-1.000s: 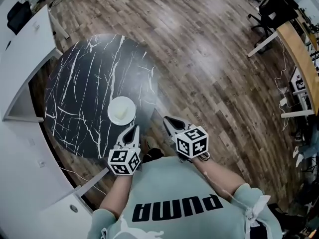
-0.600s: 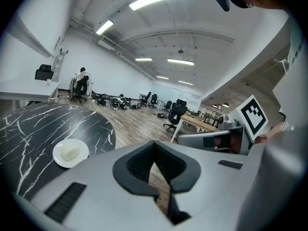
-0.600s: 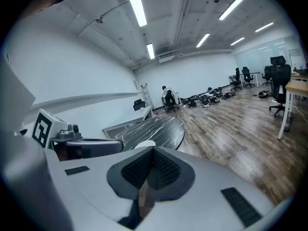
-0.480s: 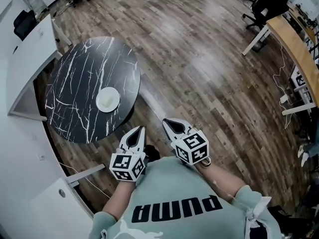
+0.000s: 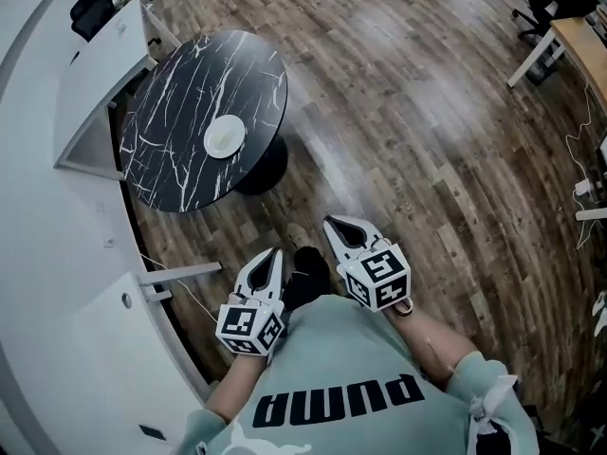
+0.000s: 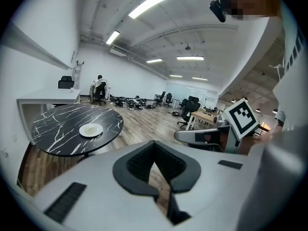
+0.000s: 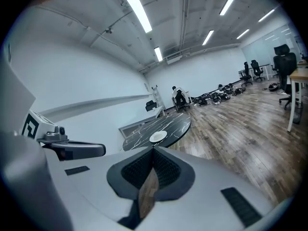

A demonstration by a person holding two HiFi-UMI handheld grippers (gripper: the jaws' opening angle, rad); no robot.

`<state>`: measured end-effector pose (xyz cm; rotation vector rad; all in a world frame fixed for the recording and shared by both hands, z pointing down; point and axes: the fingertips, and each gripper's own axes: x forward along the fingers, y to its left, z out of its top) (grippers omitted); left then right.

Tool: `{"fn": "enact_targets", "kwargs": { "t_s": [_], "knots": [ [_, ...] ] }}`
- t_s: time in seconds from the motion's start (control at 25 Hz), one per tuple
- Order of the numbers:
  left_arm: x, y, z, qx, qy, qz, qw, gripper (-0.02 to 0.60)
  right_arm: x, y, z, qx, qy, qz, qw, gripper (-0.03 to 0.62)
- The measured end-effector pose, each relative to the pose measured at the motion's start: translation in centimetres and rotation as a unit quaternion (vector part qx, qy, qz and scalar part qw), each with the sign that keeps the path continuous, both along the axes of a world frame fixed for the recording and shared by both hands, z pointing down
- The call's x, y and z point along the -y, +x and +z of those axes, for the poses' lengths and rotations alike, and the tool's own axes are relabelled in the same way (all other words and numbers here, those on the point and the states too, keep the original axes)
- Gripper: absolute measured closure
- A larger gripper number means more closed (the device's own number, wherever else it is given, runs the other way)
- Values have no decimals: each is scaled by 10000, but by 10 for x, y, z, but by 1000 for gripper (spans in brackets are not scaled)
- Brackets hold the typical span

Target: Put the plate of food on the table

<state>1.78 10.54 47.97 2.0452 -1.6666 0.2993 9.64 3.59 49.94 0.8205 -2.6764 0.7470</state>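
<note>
Well apart from the plate of food (image 5: pixel 225 136) near the table's (image 5: pixel 175 93) edge, hovering with left gripper (image 5: pixel 266 264) and right gripper (image 5: pixel 342 232) both pressed together, empty.

Your right gripper (image 7: pixel 153 152) has its jaws pinched together at the tips, nothing in them. Past them the white plate (image 7: pixel 158 137) sits on the round black marble table (image 7: pixel 174 121), well apart from you. Your left gripper (image 7: pixel 72 149) pokes in at left, and wood floor (image 7: pixel 240 124) runs off to the right.
</note>
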Motion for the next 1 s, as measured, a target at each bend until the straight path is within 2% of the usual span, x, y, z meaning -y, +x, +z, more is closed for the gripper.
{"fn": "enact_targets", "kwargs": {
  "t_s": [0.2,0.52,0.8,1.0],
  "knots": [
    [-27,17,-6,395,-146,40,9991,575,-17,25,-4,210,-252,112,9994,585],
    [-52,17,-26,711,39,-151,9973,575,-32,27,-37,353,342,-71,9988,585],
    [-88,-12,-39,742,128,-669,9949,575,-75,0,-48,278,546,-472,9970,585],
    [-113,-48,-35,526,228,-1096,9923,575,-100,-25,-53,37,730,-696,9949,585]
  ]
}}
